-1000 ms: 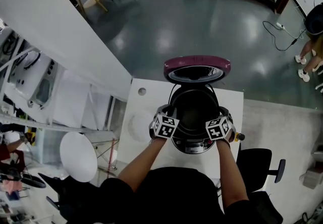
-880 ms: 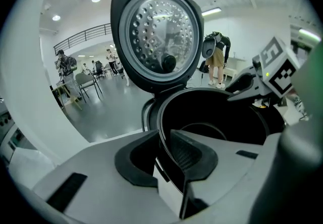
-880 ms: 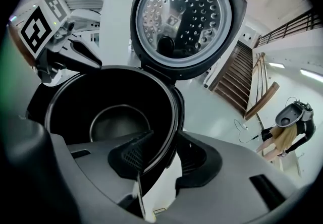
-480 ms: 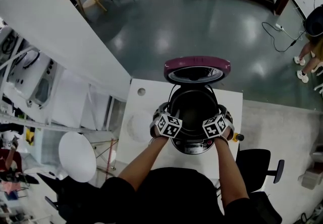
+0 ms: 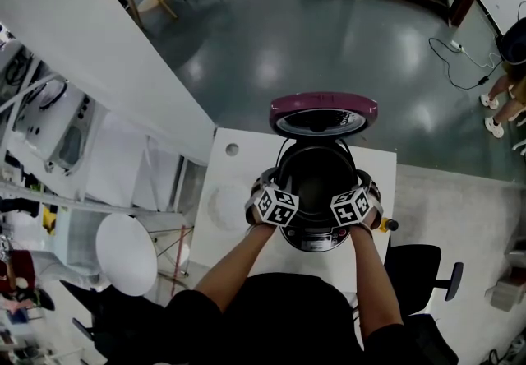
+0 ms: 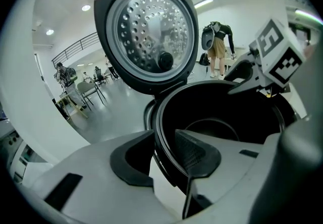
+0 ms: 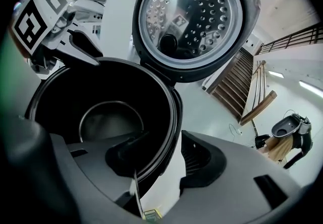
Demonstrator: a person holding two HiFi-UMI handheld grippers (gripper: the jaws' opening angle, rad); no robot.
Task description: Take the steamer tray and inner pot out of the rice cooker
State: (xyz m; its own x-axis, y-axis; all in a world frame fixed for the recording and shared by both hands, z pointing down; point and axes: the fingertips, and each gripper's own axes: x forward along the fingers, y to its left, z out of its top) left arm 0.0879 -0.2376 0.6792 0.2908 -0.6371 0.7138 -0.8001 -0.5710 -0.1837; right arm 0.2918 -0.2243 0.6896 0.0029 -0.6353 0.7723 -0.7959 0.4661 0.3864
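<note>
The rice cooker stands on the white table with its maroon lid raised. The dark inner pot sits inside it, and I see no steamer tray in the pot. My left gripper straddles the pot's left rim, one finger inside and one outside. Its jaws have just been closing, and the pads rest against the rim. My right gripper straddles the right rim; its inner finger is at the rim and the outer pad stands apart.
The table ends just behind the lid, with grey floor beyond. A pale round shape lies on it left of the cooker. A black chair stands at the right and a white round stool at the left.
Both grippers have edged inward onto the pot's rim, the left one more. The pot and the lid have not moved.
</note>
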